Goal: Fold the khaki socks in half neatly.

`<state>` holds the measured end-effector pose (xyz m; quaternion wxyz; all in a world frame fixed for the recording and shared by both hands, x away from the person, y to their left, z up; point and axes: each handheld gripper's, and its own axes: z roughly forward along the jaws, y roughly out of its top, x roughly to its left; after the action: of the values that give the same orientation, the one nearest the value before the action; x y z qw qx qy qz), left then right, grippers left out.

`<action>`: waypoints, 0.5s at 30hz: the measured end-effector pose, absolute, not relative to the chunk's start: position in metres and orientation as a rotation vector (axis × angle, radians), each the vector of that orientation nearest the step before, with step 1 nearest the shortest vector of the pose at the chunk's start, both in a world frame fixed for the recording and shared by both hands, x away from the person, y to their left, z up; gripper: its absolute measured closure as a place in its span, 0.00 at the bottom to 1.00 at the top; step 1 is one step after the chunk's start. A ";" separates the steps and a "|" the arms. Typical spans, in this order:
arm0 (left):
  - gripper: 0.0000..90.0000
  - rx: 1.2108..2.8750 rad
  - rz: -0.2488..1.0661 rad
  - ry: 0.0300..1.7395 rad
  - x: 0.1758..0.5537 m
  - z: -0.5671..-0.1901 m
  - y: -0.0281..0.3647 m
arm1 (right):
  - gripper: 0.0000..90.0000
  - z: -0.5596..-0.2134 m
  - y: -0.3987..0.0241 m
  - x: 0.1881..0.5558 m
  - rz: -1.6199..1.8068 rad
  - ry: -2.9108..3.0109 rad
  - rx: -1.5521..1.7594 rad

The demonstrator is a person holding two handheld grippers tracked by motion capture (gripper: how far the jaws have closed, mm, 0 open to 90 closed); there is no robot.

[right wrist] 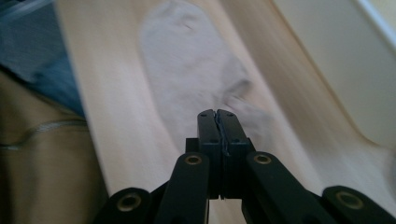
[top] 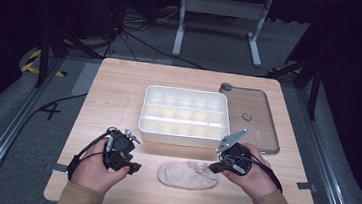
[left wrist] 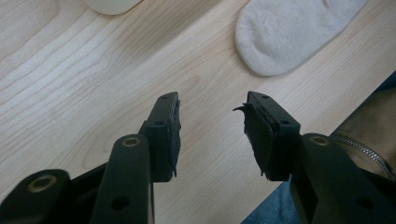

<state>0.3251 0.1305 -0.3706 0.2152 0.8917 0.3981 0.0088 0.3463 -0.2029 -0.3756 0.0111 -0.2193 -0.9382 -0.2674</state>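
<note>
A beige sock (top: 187,175) lies flat near the table's (top: 119,91) front edge, between my two grippers and just in front of the white tray (top: 185,113). My left gripper (left wrist: 211,126) has its jaws apart over bare wood. My right gripper (right wrist: 218,122) has its jaws pressed together, empty, at the sock's end.

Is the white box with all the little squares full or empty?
Empty. In the high view the white box shows bare bottoms in every little compartment that can be seen, and the sock lies outside it on the table.
</note>
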 end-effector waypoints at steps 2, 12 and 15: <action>0.62 2.466 0.012 1.104 0.326 -0.370 0.129 | 1.00 -0.378 -0.200 0.346 -0.914 -2.867 -0.620; 0.64 2.471 -0.035 1.078 0.328 -0.371 0.125 | 1.00 -0.386 -0.188 0.342 -0.872 -2.902 -0.621; 0.64 2.481 -0.036 1.072 0.329 -0.372 0.123 | 1.00 -0.389 -0.184 0.340 -0.852 -2.908 -0.631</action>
<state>0.3290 0.1231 -0.3723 0.2176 0.8958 0.3873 -0.0130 0.3403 -0.1835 -0.3892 0.0231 -0.2038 -0.9392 -0.2753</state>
